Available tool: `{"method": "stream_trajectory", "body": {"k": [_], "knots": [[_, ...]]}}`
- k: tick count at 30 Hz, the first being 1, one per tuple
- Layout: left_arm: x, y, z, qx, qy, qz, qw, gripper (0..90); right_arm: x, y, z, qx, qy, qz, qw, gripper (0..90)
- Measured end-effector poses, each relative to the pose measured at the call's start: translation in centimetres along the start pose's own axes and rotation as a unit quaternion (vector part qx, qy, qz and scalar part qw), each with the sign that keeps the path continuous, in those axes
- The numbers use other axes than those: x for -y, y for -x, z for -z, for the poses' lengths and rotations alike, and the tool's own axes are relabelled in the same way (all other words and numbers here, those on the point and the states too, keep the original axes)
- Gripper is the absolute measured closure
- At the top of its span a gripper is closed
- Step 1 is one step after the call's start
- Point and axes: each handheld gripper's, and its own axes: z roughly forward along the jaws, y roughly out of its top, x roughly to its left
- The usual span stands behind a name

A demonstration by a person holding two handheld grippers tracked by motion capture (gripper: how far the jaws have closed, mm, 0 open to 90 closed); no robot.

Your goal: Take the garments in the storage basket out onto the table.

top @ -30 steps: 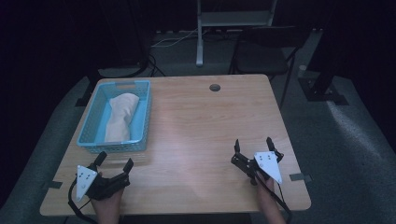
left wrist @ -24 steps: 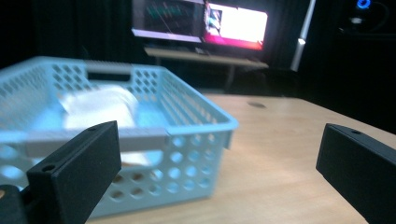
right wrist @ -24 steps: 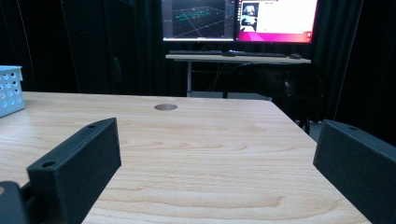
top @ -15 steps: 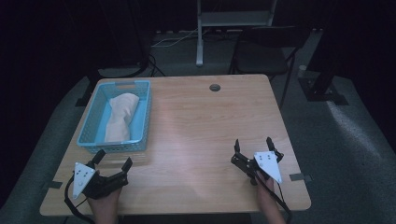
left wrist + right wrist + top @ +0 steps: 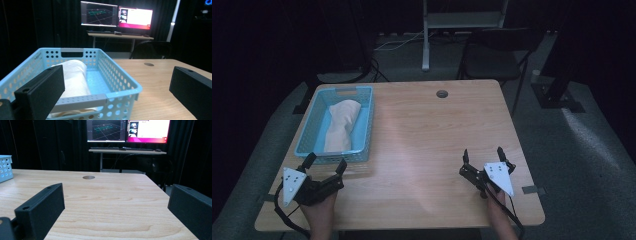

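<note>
Left gripper [image 5: 326,167] now nearer basket [image 5: 314,128]; cloth [image 5: 340,125] beyond its wide-open, empty fingers.

A light-blue perforated basket [image 5: 364,127] at the table's left holds a rolled white cloth [image 5: 340,125].

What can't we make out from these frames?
- Cloth in the blue basket: left gripper view, its near end sits behind the basket's front wall and the left jaw; what kind of item it is can't be told.
- Monitors: both gripper views, on-screen content too small to read.
- Dark round spot on the table: hole or cap, too small to tell.
</note>
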Motion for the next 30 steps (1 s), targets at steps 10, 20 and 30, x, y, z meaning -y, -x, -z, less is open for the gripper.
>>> {"method": "stream_trajectory", "body": {"k": [10, 20, 30], "knots": [[-1.4, -0.5, 0.0, 0.0, -0.004, -0.005, 1.0, 0.0, 0.0, 0.0, 0.0, 0.0, 0.0, 0.0, 1.0, 0.1], [-5.4, -0.3, -0.8, 0.003, 0.004, -0.031, 0.9995, 0.0, 0.0, 0.0, 0.0, 0.0, 0.0, 0.0, 1.0, 0.1], [-8.5, -1.2, -1.4, 0.001, 0.028, -0.015, 0.9995, 0.0, 0.0, 0.0, 0.0, 0.0, 0.0, 0.001, 1.0, 0.1]]}}
